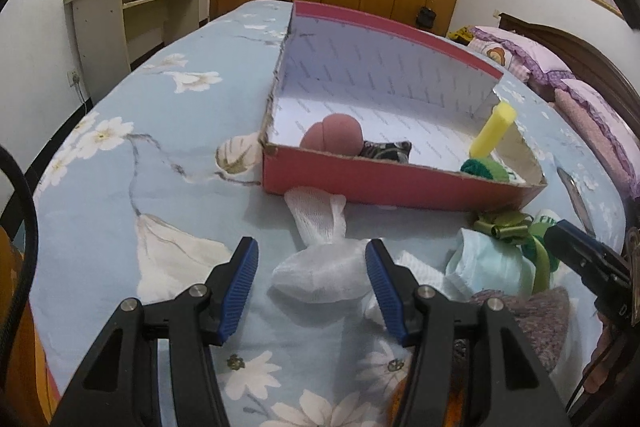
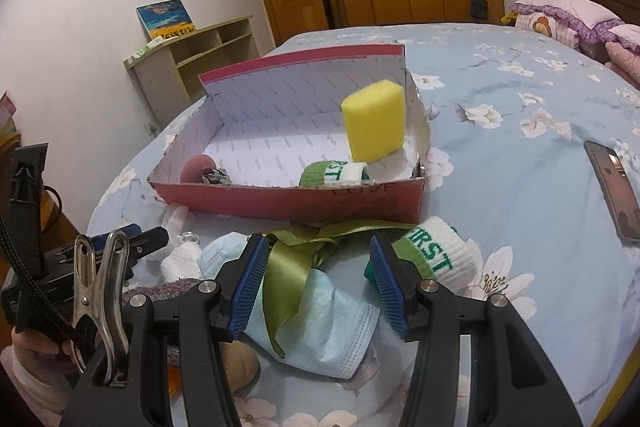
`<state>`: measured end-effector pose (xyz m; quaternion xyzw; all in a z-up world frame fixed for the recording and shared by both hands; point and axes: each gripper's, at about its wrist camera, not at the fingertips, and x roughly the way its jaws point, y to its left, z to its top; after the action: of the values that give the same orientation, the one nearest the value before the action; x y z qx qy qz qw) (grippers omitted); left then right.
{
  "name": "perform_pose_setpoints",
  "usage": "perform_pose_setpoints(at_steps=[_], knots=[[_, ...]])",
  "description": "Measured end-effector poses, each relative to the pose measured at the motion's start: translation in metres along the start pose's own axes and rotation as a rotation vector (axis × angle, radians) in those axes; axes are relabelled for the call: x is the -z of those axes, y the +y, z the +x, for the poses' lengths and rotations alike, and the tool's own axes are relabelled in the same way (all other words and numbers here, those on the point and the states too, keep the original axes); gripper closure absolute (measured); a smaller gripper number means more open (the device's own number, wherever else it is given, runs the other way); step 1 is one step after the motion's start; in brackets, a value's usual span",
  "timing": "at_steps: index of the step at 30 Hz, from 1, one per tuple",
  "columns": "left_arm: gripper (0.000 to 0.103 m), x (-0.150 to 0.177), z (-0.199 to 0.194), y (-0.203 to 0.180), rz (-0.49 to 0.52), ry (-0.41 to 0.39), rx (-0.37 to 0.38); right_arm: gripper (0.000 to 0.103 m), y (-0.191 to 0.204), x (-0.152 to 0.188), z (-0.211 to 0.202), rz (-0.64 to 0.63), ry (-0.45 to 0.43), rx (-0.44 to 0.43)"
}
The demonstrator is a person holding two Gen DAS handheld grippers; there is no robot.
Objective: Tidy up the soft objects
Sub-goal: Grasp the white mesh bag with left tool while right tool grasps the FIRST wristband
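Both grippers, left gripper and right gripper, have fingers apart; near the box, the ribbon could snag the mask.

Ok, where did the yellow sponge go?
The yellow sponge is inside the red box, standing up in its right end, leaning on the wall just behind the green-and-white sock.

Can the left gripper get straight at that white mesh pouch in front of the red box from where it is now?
Probably yes. The left gripper is open with the white mesh pouch lying on the floral bedsheet right between its blue pads, nothing over it. The light blue face mask sits just beside, so it might get brushed.
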<state>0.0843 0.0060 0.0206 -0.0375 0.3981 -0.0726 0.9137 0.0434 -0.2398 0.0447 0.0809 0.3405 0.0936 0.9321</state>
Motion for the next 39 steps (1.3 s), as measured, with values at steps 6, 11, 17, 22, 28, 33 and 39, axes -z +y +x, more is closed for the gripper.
perform_pose_setpoints(at_steps=[6, 11, 17, 22, 28, 33, 39], knots=[[0.044, 0.003, 0.01, 0.0, -0.011, 0.012, 0.016, 0.049, -0.003, 0.004, 0.01, 0.014, 0.028, 0.002], [0.044, 0.002, 0.014, 0.003, -0.022, 0.011, 0.027, 0.049, -0.004, 0.005, 0.01, 0.014, 0.032, 0.005], [0.048, 0.002, 0.019, 0.003, -0.022, 0.009, 0.04, 0.049, -0.012, 0.002, -0.002, 0.016, 0.0, 0.074], [0.05, 0.002, 0.023, 0.001, -0.009, 0.015, 0.042, 0.049, -0.023, 0.0, -0.004, 0.034, -0.013, 0.117], [0.05, 0.001, 0.029, 0.001, -0.017, 0.028, 0.039, 0.049, -0.035, 0.003, 0.008, 0.041, 0.023, 0.18], [0.051, 0.002, 0.028, -0.002, -0.006, 0.014, 0.031, 0.049, -0.037, 0.007, 0.014, 0.023, 0.033, 0.208], [0.071, 0.002, 0.024, -0.002, -0.007, 0.006, 0.053, 0.048, -0.044, 0.01, 0.023, 0.031, 0.057, 0.202]])
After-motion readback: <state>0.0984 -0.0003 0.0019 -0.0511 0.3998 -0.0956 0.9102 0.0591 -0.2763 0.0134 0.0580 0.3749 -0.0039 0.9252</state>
